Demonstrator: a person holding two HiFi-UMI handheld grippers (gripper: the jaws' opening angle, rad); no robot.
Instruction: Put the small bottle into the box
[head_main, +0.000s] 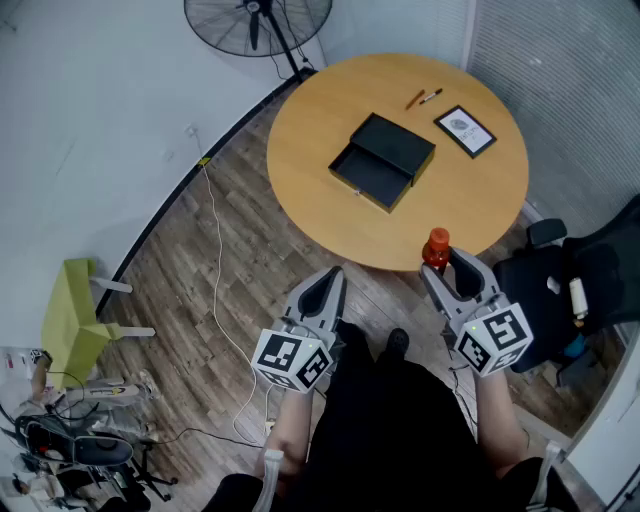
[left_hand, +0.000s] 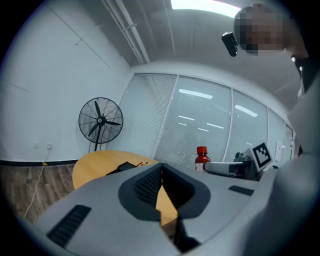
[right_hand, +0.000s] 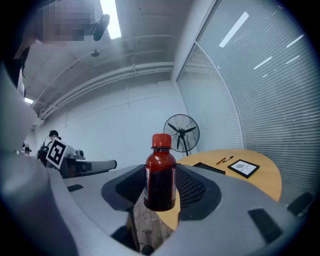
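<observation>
Right gripper (head_main: 450, 268) fingers clamped on small bottle (right_hand: 160, 175), upright. Left gripper (left_hand: 161, 172) fingers together, empty. Advice: keep bottle vertical, carry toward box (head_main: 385, 160) at 11 o'clock, release low inside.

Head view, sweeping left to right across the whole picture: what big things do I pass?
green chair → fan → box → framed picture → black office chair. The pens and the bottle sit across the box-to-picture stretch, so they are left out.

Head cam steeply down — gripper cams near-level; all share table (head_main: 480, 190).
</observation>
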